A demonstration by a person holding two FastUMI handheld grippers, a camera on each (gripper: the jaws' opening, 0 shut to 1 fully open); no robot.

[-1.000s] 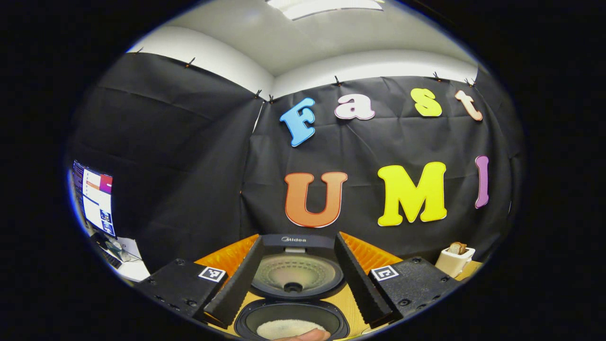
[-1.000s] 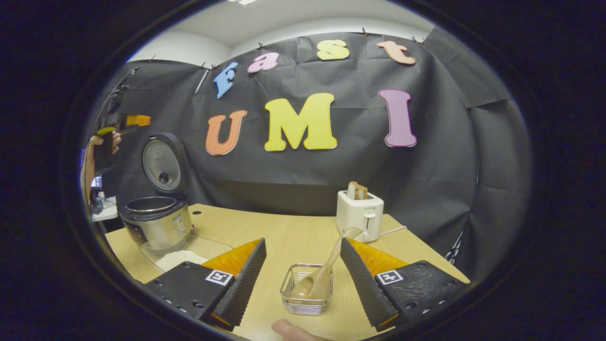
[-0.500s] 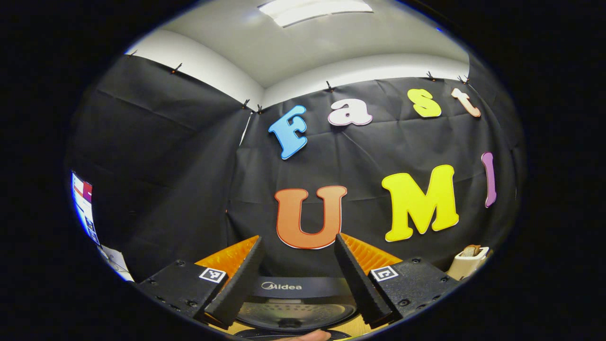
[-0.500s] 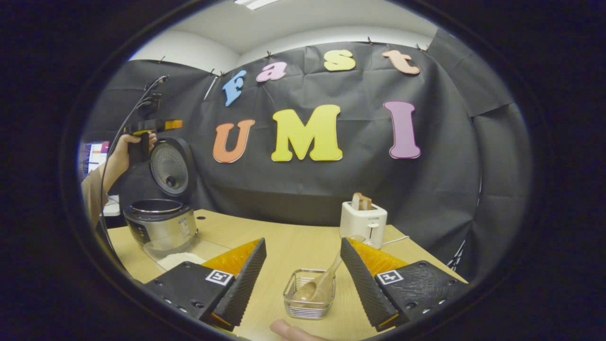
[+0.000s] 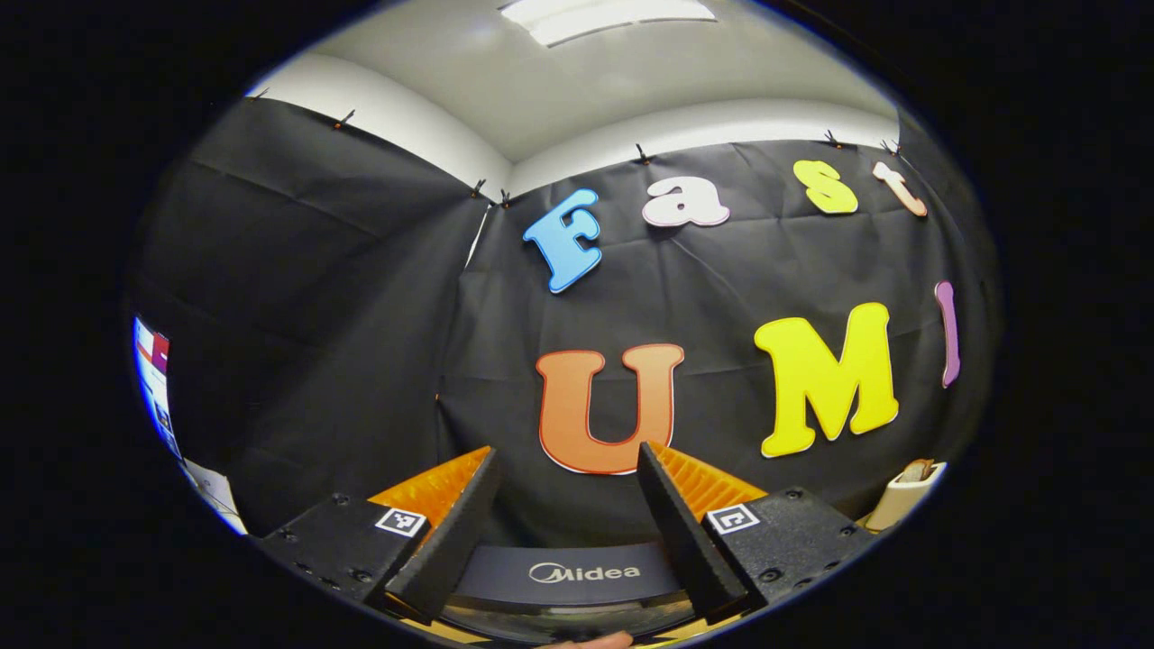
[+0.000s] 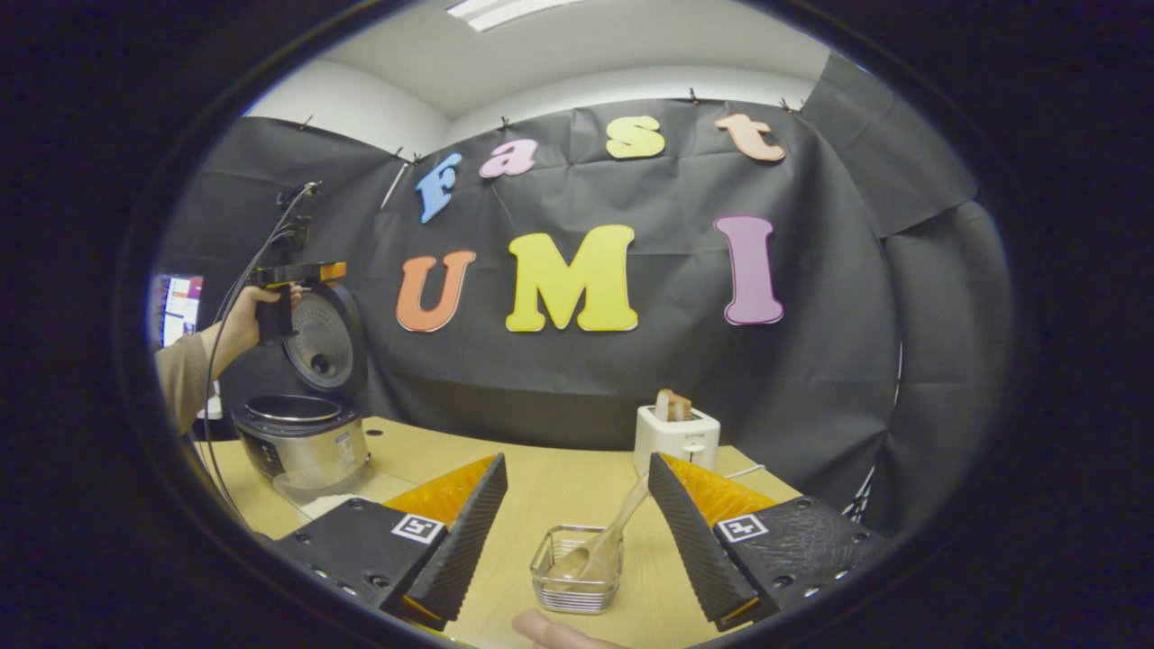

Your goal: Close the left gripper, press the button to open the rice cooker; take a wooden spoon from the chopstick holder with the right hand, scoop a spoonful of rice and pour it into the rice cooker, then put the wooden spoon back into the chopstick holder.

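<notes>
The rice cooker (image 6: 302,440) stands open at the table's left, its lid (image 6: 322,338) upright behind the pot. A hand holds my left gripper (image 6: 320,270) high beside the lid's top. In the left gripper view that gripper (image 5: 568,453) is open with nothing between its fingers, and the lid's upper edge (image 5: 577,572) lies just below them. My right gripper (image 6: 575,464) is open above the table, a short way back from the wire chopstick holder (image 6: 577,581). The wooden spoon (image 6: 602,543) leans in the holder, bowl down and handle up to the right.
A white toaster (image 6: 676,434) with bread stands at the back of the wooden table (image 6: 541,469), also seen as the toaster (image 5: 906,494) at the right edge. Loose white rice (image 6: 317,503) lies in front of the cooker. A lit monitor (image 6: 180,308) is beyond the table's left side.
My left gripper has lifted and tipped up, so the cooker's pot has dropped out of its view and only the lid's top edge remains. My right gripper has drawn back slightly from the holder.
</notes>
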